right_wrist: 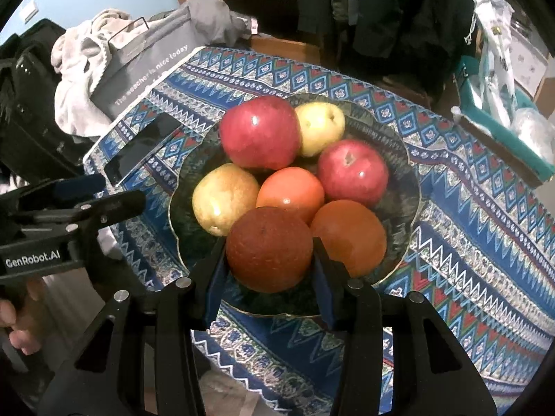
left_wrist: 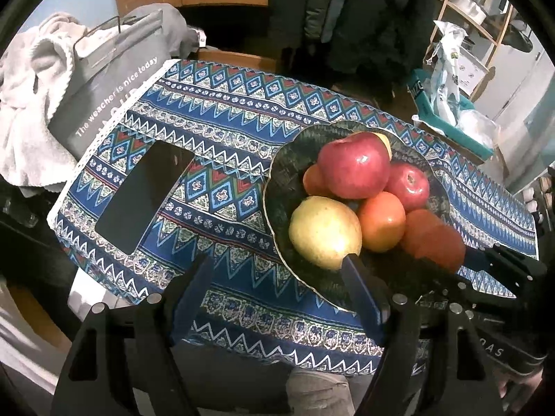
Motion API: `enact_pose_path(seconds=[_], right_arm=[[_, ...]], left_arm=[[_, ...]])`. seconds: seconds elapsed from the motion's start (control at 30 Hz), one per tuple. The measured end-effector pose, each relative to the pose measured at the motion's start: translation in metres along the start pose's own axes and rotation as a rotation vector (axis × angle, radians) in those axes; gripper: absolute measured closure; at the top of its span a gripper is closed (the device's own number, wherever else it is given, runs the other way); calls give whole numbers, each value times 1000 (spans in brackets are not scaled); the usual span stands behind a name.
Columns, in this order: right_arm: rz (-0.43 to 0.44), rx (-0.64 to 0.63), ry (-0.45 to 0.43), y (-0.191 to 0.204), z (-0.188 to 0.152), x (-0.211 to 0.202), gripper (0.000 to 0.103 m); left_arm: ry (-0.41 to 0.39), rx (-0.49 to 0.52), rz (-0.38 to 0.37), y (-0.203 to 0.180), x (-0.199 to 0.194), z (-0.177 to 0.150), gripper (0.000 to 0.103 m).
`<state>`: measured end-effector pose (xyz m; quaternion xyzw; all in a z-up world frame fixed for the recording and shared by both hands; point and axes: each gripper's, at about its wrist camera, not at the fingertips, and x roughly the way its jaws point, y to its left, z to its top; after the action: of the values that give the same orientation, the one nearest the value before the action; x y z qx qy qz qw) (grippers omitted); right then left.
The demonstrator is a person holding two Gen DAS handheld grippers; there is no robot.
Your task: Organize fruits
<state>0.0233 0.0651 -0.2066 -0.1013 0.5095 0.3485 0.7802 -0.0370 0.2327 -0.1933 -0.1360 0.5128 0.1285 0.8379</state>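
Two red apples, maybe three oranges.

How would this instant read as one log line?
right gripper: around dark red fruit in bowl | left gripper: open, empty | phone: on tablecloth

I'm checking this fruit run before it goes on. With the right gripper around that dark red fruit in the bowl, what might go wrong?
1. The dark red fruit touches an orange fruit and a yellow apple; moving it may roll them.
2. The big red apple rides atop the heap and could tumble.
3. The right gripper sits at the bowl edge and may nudge the bowl.
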Motion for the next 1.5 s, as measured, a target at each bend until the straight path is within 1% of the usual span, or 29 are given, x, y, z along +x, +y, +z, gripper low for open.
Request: enact_pose_path(seconds=[0.17,0.23,0.3,0.43,0.53,0.73,0.87,0.97,1.17,1.2,1.37,1.4,1.47,1.5], right_arm=[[1,5,-2,0,0,-5,56],[6,11,-16,-1,1,-8,49],[18,18,-30,-2,3,-14,47],[-3,7,-57,-1,7,-25,47],[-39,11,-81,-3,10,-37,47],[-115,9,-140,-8,16,-66,47],[-202,-4,-193,-12,17,-89,44],[-243,-10,-220,-15,15,-102,44],[-276,23,-293,-26,14,-136,44],[-279,27,-302,-27,13,-140,42],[-319,50,-371,-36,14,-172,40],[-324,55,-384,-38,14,-178,39],[-336,66,-410,-42,14,-190,35],[-341,72,-422,-44,14,-195,31]], left_arm=[[-3,3,-7,-2,-2,-1,25],[-4,11,-5,-5,-3,-1,25],[-8,18,-9,-8,-4,-1,25],[-22,35,-14,-15,-10,0,25],[-32,42,-21,-19,-15,1,25],[-83,75,-48,-33,-36,3,25],[-108,102,-66,-43,-47,3,25],[-131,114,-87,-52,-57,5,25],[-196,158,-99,-72,-80,11,25],[-205,164,-100,-75,-83,12,25],[-255,194,-115,-91,-102,17,17],[-271,204,-116,-94,-106,18,17],[-297,223,-104,-101,-113,20,17],[-304,225,-103,-103,-115,21,17]])
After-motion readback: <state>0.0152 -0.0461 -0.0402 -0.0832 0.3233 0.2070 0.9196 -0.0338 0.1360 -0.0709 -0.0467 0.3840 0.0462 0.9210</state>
